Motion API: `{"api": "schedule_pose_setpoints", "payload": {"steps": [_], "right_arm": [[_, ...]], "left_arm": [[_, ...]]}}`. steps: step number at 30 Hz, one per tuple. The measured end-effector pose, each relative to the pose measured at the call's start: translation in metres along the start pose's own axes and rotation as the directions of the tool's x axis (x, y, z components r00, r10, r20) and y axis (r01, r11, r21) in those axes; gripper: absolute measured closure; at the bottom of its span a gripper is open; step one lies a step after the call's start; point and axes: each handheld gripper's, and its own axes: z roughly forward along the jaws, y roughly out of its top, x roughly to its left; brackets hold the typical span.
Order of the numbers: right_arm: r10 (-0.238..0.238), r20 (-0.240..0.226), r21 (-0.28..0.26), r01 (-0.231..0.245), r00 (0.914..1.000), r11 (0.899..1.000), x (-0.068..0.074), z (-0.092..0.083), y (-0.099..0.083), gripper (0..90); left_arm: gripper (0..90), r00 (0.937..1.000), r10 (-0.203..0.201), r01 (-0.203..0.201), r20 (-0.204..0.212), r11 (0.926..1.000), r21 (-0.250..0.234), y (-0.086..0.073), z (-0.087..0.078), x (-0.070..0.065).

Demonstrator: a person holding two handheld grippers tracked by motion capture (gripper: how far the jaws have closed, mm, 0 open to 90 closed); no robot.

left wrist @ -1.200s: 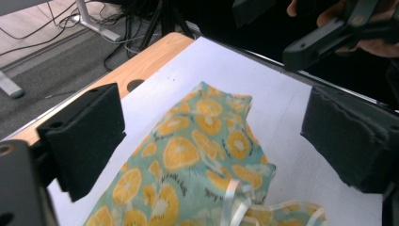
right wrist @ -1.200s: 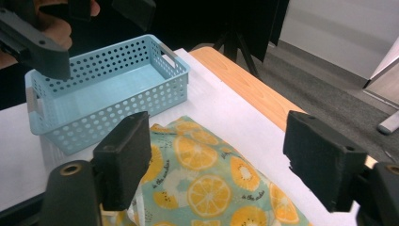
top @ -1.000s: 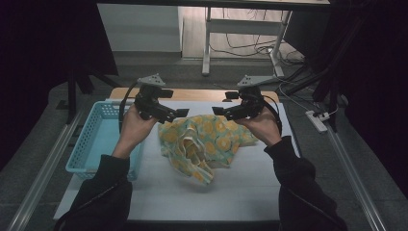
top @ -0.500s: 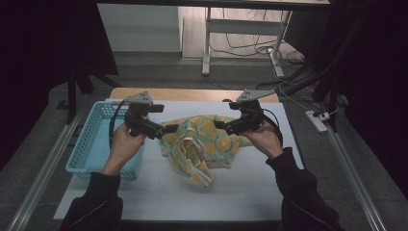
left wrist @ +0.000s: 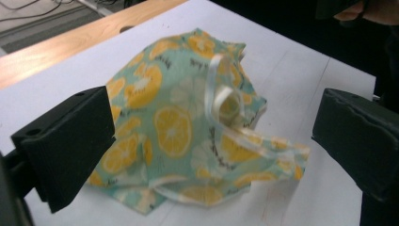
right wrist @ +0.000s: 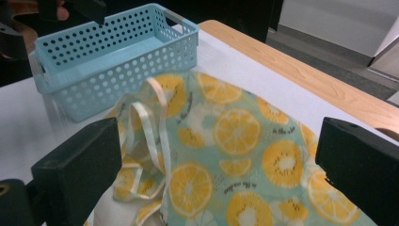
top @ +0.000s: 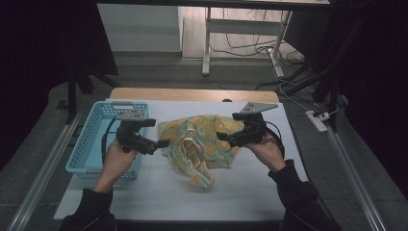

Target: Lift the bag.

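Counting left to right on the white counter (top: 250, 192): one pale blue basket (top: 91, 144), one left hand-held gripper (top: 163, 143), one crumpled lemon-print cloth (top: 199, 144), one right hand-held gripper (top: 222, 136). Both with jaws apart, nothing pinched; right one's jaws just been opening, cloth lying beyond and below them. Cloth at mid-counter, between the two tools. Cream ribbon loop (left wrist: 221, 101) clear in left gripper view; basket's round wall holes (right wrist: 113, 84) plain in right gripper view.
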Motion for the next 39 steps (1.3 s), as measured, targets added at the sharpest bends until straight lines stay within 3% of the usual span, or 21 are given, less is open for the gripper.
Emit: {"api": "schedule_pose_setpoints", "payload": {"steps": [9, 20, 26, 33, 39], "right_arm": [[0.008, 0.008, 0.011, -0.008, 0.9999, 1.000, 0.008, -0.009, -0.027, 0.3], [0.012, 0.042, 0.011, -0.012, 0.9991, 1.000, 0.023, -0.024, -0.061, 0.3], [0.021, 0.062, 0.026, -0.023, 0.9979, 0.999, 0.030, -0.034, -0.083, 0.0], [0.044, 0.088, 0.054, -0.048, 0.9952, 0.997, 0.038, -0.047, -0.113, 0.0], [0.068, 0.120, 0.049, -0.074, 0.9905, 0.996, 0.044, -0.064, -0.135, 0.0]], "left_arm": [[0.0, 0.9992, -0.011, 0.012, -0.037, 0.9998, 0.014, -0.028, -0.009, -0.012], [0.0, 0.9949, -0.052, 0.054, -0.087, 0.9983, 0.024, -0.071, -0.029, -0.023], [0.0, 0.9905, -0.085, 0.085, -0.108, 0.9964, 0.000, -0.092, -0.041, -0.032], [0.0, 0.9812, -0.096, 0.098, -0.167, 0.9952, 0.001, -0.115, -0.050, -0.048], [0.0, 0.9761, -0.104, 0.109, -0.191, 0.9940, 0.016, -0.134, -0.058, -0.058]]}}
